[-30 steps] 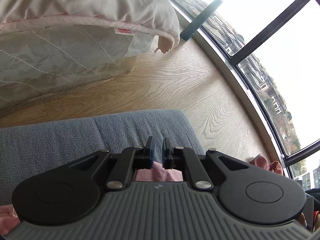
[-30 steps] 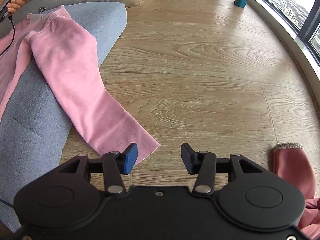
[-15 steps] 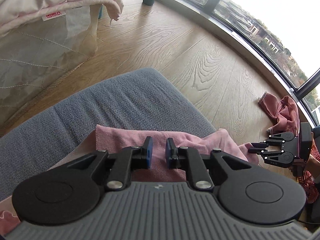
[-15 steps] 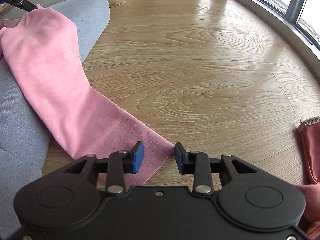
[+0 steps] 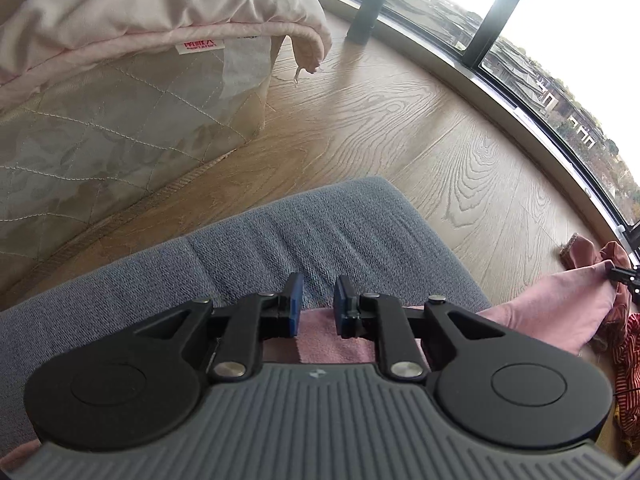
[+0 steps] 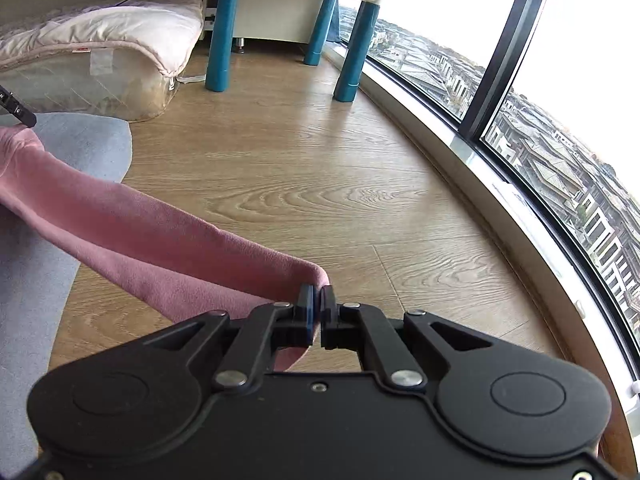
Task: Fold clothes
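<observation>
1. At far left, a quilted beige mattress (image 5: 100, 140) under a pale pink quilt (image 5: 140, 12) sat on the light wooden plank floor (image 5: 380, 128).
2. A grey-blue woven fabric cushion (image 5: 300, 232) filled the lower middle of the left wrist view, with the soft pink fleece garment (image 5: 336, 344) spread over its near edge.
3. The left gripper (image 5: 316, 310) hovered above that pink cloth, its blue-padded jaws opening with a narrow gap; the cloth lay beneath them and the pads pressed on nothing.
4. To the right, the garment's free end (image 5: 560, 312) rose off the cushion toward the edge of the frame, where a crumpled darker rose-coloured garment (image 5: 580, 248) lay on the floor.
5. In the right wrist view, the right gripper (image 6: 318, 310) had its jaws clamped on the garment's corner (image 6: 316, 276), the cloth stretched leftward to the cushion (image 6: 92, 144).
6. Behind, a white table with teal legs (image 6: 352, 40) stood by the tall black-framed windows (image 6: 500, 52).
</observation>
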`<state>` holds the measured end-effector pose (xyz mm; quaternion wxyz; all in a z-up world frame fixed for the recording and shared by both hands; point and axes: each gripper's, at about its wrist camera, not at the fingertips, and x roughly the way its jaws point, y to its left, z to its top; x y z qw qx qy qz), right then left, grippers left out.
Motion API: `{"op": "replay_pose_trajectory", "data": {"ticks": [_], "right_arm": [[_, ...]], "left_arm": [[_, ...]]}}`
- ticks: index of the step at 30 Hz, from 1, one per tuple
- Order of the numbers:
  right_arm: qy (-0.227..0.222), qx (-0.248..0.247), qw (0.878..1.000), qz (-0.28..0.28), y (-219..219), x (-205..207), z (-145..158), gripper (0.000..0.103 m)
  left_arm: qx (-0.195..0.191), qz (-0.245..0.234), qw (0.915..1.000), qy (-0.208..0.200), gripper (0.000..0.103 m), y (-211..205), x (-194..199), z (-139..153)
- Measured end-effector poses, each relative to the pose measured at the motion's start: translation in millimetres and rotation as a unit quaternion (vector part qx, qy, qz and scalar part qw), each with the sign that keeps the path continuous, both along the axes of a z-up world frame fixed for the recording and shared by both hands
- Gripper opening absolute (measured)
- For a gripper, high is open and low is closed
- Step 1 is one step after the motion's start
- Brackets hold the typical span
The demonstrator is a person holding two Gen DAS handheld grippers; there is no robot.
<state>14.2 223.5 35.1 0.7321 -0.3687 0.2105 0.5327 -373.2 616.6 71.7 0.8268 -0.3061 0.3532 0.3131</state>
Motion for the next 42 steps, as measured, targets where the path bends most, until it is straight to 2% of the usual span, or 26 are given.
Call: {"op": "replay_pose_trajectory", "data": {"ticks": [2, 3, 5, 9, 10, 13, 16, 18, 20, 22, 23, 25, 27, 29, 32, 34, 36, 37, 39, 41, 42], "right_arm": [[0.011, -0.042, 0.999, 0.016, 1, -8, -14, 0.004], [0.032, -0.075, 0.996, 0.032, 0, -12, -24, 0.004], [0.038, -0.098, 0.994, 0.043, -4, -22, -38, 0.004], [0.007, -0.057, 0.998, 0.014, -9, -19, -36, 0.004], [-0.003, -0.044, 0.999, 0.010, -8, -17, -31, 0.005], [-0.022, -0.003, 1.000, -0.004, -5, -10, -14, 0.006], [-0.040, -0.029, 0.999, -0.011, 3, -3, -20, 0.007], [-0.027, -0.027, 0.999, -0.014, 0, -5, -17, 0.016], [0.016, -0.013, 1.000, 0.016, -6, -19, -3, 0.020], [0.083, 0.003, 0.994, 0.070, -8, -45, 12, 0.034], [0.114, 0.001, 0.987, 0.111, -8, -63, 16, 0.042], [0.162, -0.009, 0.968, 0.191, -6, -102, 20, 0.044], [0.164, -0.018, 0.954, 0.250, -1, -146, 19, 0.046], [0.135, -0.026, 0.941, 0.309, 7, -184, 19, 0.046], [0.048, -0.037, 0.924, 0.377, 31, -229, 30, 0.052], [0.002, -0.035, 0.909, 0.414, 52, -248, 42, 0.061], [-0.021, -0.033, 0.895, 0.445, 81, -262, 54, 0.080], [-0.023, -0.044, 0.894, 0.445, 100, -265, 52, 0.083], [-0.027, -0.065, 0.893, 0.444, 138, -272, 48, 0.084], [-0.007, -0.096, 0.903, 0.419, 178, -273, 35, 0.080], [0.012, -0.097, 0.910, 0.403, 195, -270, 25, 0.076]], "left_arm": [[-0.003, -0.005, 1.0000, 0.003, 0.020, -2, -2, 1], [0.000, -0.009, 0.9999, 0.008, 0.020, -4, -3, 3], [0.019, -0.013, 0.9995, 0.020, 0.020, -7, -1, 10], [0.004, -0.005, 1.0000, -0.001, 0.024, -11, -15, 35], [0.003, -0.012, 0.9999, -0.001, 0.032, -17, -20, 43], [0.005, -0.023, 0.9996, 0.017, 0.042, -45, -45, 68], [-0.006, -0.021, 0.9992, 0.034, 0.047, -83, -83, 85], [-0.014, -0.022, 0.9987, 0.044, 0.051, -114, -111, 92], [-0.022, -0.017, 0.9976, 0.063, 0.053, -145, -134, 90], [-0.039, -0.019, 0.9958, 0.080, 0.053, -176, -152, 83], [-0.046, -0.027, 0.9951, 0.084, 0.053, -191, -159, 79], [-0.043, -0.042, 0.9933, 0.098, 0.054, -219, -168, 71], [-0.028, -0.056, 0.9903, 0.124, 0.054, -235, -168, 67], [-0.003, -0.074, 0.9854, 0.153, 0.054, -233, -165, 70], [0.042, -0.084, 0.9802, 0.175, 0.060, -212, -166, 88], [0.095, -0.086, 0.9754, 0.180, 0.075, -186, -167, 102], [0.143, -0.059, 0.9736, 0.168, 0.082, -149, -172, 108], [0.138, -0.046, 0.9768, 0.157, 0.082, -131, -174, 105], [0.120, -0.025, 0.9831, 0.136, 0.082, -95, -178, 93], [0.108, -0.015, 0.9861, 0.126, 0.082, -68, -180, 77], [0.116, -0.012, 0.9836, 0.138, 0.082, -59, -178, 65]]}}
